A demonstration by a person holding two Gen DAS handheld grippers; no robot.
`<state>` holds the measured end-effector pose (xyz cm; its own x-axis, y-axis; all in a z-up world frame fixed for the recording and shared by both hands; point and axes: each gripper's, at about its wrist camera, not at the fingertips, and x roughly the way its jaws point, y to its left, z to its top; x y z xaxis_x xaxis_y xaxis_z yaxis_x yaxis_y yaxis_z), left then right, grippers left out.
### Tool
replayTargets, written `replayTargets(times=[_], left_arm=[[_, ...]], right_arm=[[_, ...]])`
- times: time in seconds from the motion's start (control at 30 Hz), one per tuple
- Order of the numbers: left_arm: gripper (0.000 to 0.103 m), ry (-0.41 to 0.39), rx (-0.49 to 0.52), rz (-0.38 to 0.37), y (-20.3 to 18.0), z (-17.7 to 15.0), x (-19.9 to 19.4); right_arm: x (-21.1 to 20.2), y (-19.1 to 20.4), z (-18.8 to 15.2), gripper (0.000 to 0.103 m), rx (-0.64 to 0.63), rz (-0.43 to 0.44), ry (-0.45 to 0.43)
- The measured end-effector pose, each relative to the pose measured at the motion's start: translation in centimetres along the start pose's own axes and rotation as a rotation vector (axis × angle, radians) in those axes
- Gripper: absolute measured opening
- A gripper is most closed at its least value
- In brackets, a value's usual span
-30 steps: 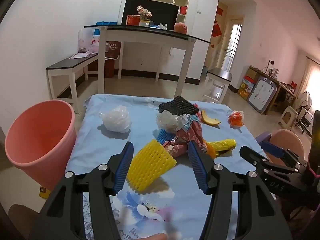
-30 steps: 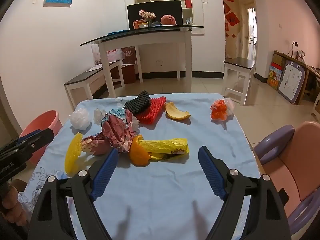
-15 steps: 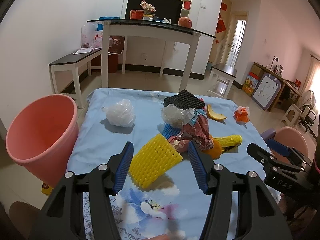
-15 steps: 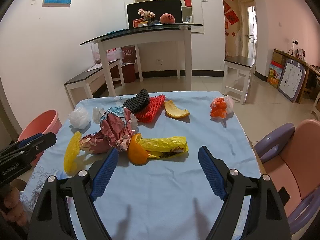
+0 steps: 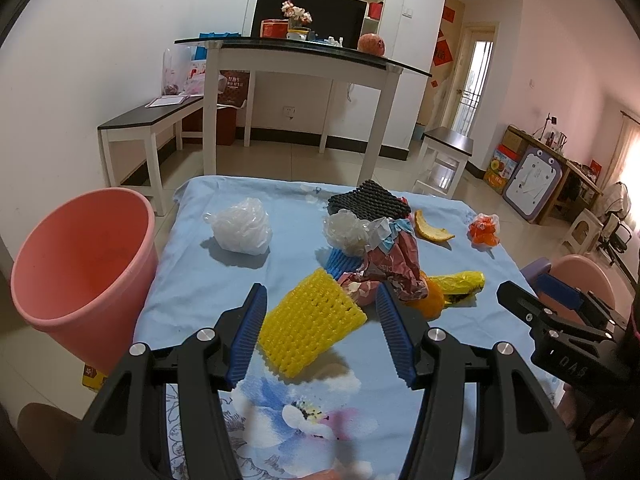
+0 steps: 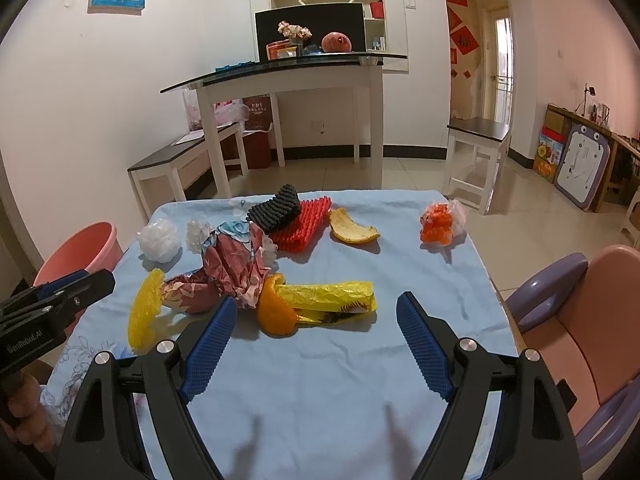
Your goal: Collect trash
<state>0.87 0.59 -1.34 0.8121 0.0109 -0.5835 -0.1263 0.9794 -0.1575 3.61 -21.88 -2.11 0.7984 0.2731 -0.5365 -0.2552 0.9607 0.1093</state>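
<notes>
Two hand-held grippers hover over a blue-clothed surface (image 6: 400, 264) of trash: the left hand-held gripper (image 5: 320, 320), jaws wide, frames one yellow foam net (image 5: 310, 326); the right hand-held gripper (image 6: 316, 332), also wide, faces one yellow bag (image 6: 332, 294). One pink bin (image 5: 80, 256) stands left.

The left gripper (image 5: 320, 312) and right gripper (image 6: 316, 324) both point toward twelve o'clock, jaws spread wide, each gripping nothing.
</notes>
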Motion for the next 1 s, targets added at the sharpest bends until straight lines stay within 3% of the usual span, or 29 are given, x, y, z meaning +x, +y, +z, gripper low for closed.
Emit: replayTargets(times=[1.0], left_arm=[[0.058, -0.002, -0.006, -0.003, 0.3, 0.1, 0.0]], right_arm=[[-1.4, 0.4, 0.4, 0.081, 0.017, -0.012, -0.062]])
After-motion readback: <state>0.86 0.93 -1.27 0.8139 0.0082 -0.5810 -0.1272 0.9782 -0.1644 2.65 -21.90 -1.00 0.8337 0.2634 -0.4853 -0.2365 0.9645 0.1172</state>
